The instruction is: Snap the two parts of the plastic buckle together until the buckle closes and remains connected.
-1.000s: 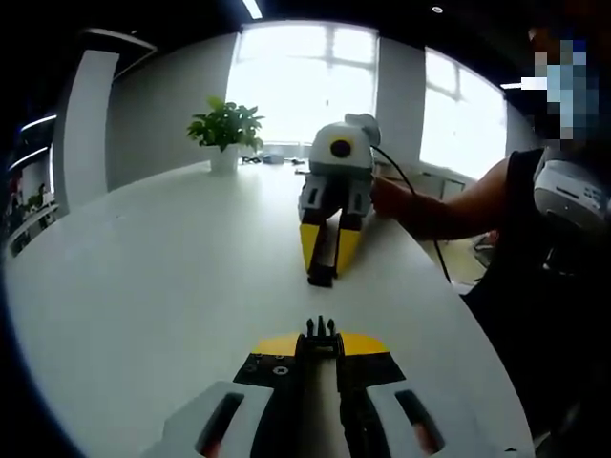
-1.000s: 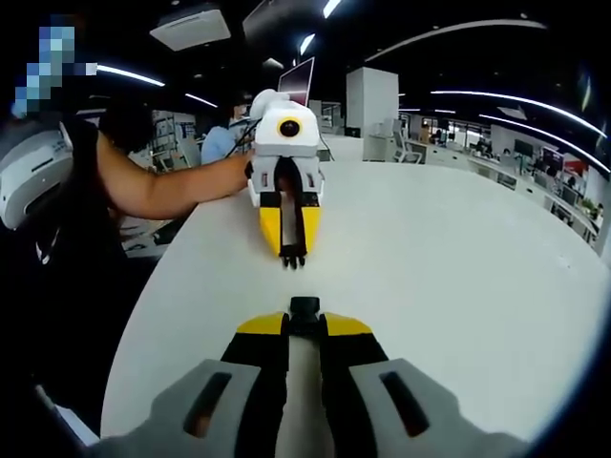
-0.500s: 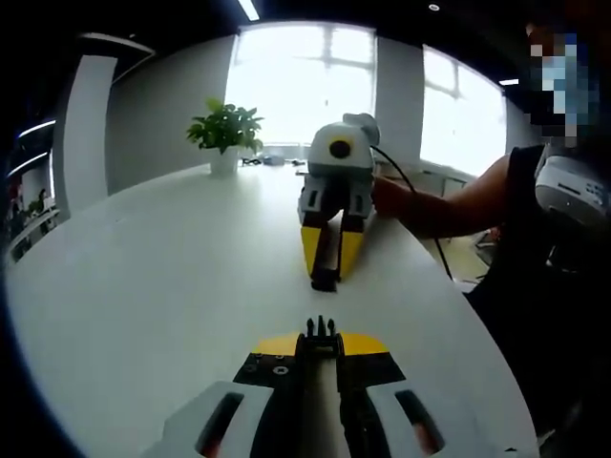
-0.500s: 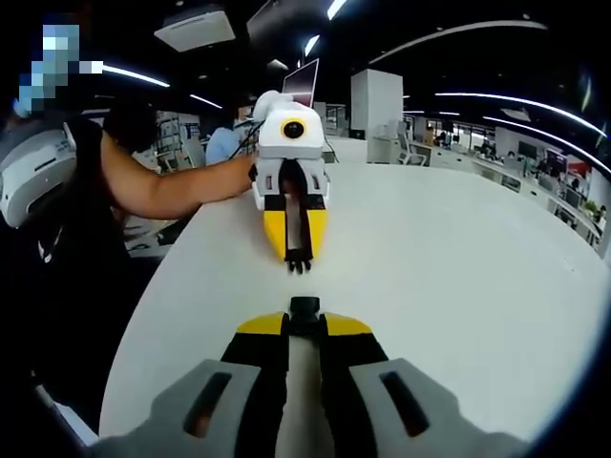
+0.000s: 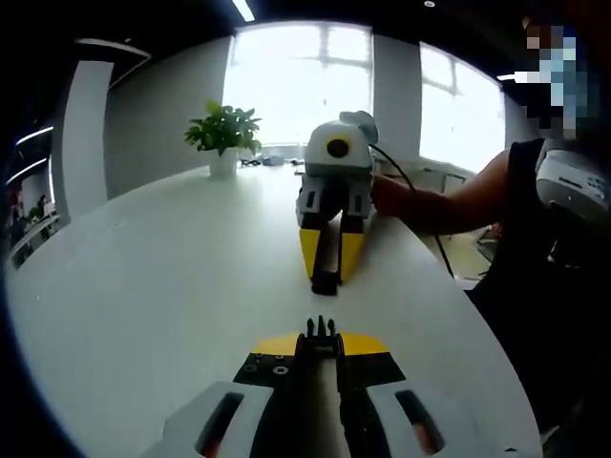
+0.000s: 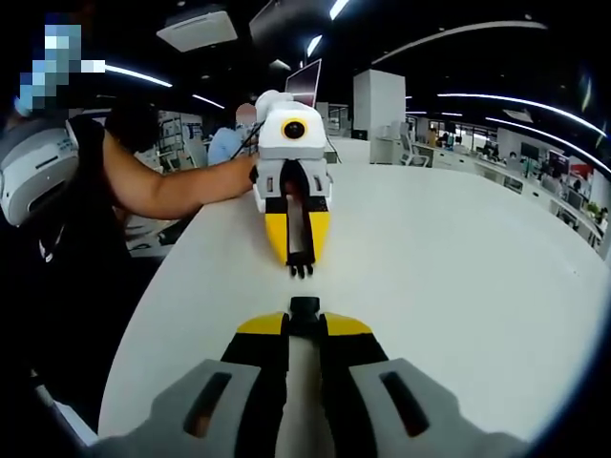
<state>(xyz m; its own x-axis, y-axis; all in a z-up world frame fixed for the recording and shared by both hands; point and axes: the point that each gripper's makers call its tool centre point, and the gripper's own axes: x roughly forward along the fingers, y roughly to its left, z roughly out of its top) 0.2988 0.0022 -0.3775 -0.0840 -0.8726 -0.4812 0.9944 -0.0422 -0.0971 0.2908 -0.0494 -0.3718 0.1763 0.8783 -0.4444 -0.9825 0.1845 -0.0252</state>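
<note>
My left gripper (image 5: 320, 347) is shut on the black pronged half of the buckle (image 5: 320, 330), whose prongs stick out past the yellow jaw tips. Facing it across the white table (image 5: 172, 277) is my right gripper (image 5: 325, 277), holding the black socket half (image 5: 325, 281). In the right gripper view, my right gripper (image 6: 305, 321) is shut on that socket half (image 6: 305, 307). The left gripper (image 6: 299, 263) points back at it with the pronged half (image 6: 300, 268) at its tip. A small gap separates the two halves, which are roughly in line.
A potted plant (image 5: 225, 134) stands at the far end of the table by the bright windows. The person's arm (image 6: 177, 191) and torso (image 5: 544, 286) are along the table's edge (image 5: 477, 334). Desks and a monitor (image 6: 298, 82) lie behind.
The two grippers have drawn slightly closer together, so the gap between the buckle halves has shrunk. Both stay shut on their parts.
</note>
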